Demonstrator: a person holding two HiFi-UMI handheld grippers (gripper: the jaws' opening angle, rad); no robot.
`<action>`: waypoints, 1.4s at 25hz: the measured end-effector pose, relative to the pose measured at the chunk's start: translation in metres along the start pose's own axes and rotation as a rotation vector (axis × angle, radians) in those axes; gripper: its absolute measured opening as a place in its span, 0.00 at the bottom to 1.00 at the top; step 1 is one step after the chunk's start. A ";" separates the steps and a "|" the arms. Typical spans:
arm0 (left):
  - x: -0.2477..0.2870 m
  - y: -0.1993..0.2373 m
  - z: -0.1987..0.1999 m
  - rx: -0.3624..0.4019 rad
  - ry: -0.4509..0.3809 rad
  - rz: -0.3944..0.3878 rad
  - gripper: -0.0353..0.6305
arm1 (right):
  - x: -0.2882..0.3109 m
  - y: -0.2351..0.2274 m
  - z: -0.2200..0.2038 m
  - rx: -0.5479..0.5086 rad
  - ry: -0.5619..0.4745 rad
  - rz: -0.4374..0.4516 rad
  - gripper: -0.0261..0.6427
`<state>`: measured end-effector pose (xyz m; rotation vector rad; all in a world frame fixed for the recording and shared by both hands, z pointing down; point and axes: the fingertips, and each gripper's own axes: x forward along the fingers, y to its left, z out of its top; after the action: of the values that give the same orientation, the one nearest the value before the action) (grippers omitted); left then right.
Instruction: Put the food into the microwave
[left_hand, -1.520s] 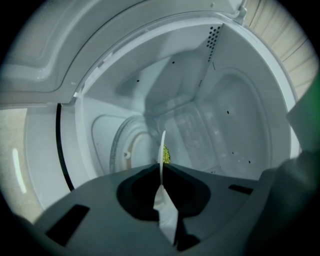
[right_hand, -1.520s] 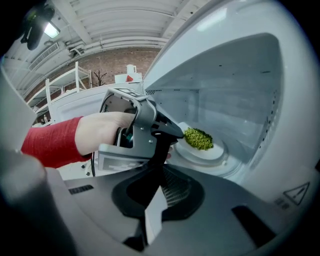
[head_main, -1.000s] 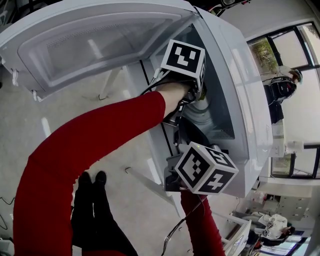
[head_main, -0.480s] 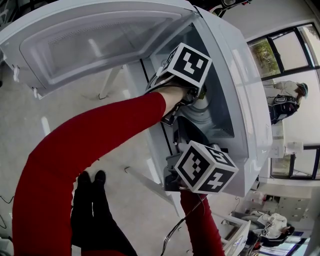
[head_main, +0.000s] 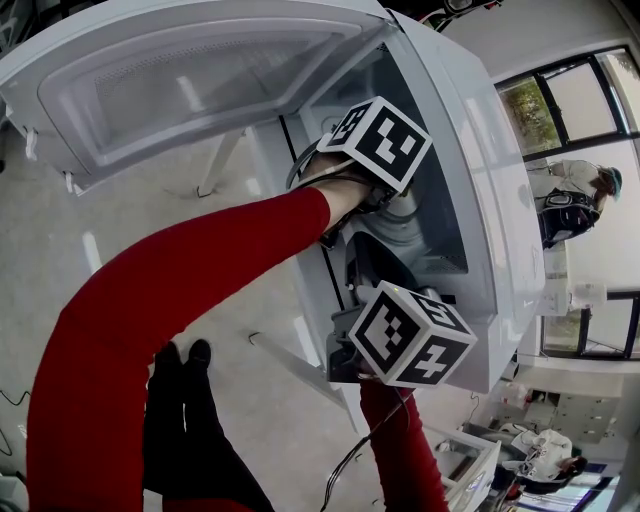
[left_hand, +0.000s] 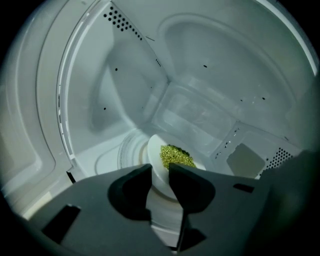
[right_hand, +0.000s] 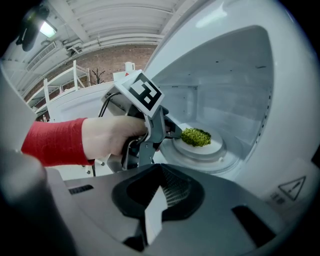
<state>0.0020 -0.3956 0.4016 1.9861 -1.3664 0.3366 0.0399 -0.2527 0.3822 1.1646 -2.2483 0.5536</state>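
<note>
A white plate (left_hand: 154, 150) with a heap of green food (left_hand: 176, 156) lies on the glass turntable (right_hand: 220, 160) inside the white microwave (head_main: 490, 200). My left gripper (left_hand: 160, 172) reaches into the cavity. Its jaws have just been opening and now stand open, one on each side of the plate's near rim, with a gap to the rim. From the right gripper view the left gripper (right_hand: 172, 131) sits at the plate's (right_hand: 212, 144) left edge beside the food (right_hand: 195, 136). My right gripper (right_hand: 160, 172) hangs outside the opening, shut, with nothing held.
The microwave door (head_main: 190, 80) swings wide open to the upper left. The cavity walls close in round the left gripper. The right gripper's marker cube (head_main: 410, 335) sits below the opening. A person (head_main: 570, 200) stands beyond the window at right.
The left gripper has rolled, its marker cube turning and shifting slightly right at the cavity mouth. The right gripper has stayed in place.
</note>
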 end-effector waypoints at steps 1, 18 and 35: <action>0.000 0.000 0.000 0.011 -0.001 0.007 0.21 | 0.000 0.000 0.000 0.000 -0.001 0.001 0.06; -0.022 0.014 0.023 0.102 -0.129 0.040 0.22 | 0.001 0.004 0.002 0.003 -0.012 0.032 0.06; -0.146 0.014 -0.023 -0.188 -0.254 -0.218 0.07 | -0.034 0.071 0.039 0.032 -0.148 0.198 0.06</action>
<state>-0.0670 -0.2791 0.3417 2.0438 -1.2632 -0.1438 -0.0139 -0.2154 0.3232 1.0340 -2.5082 0.5993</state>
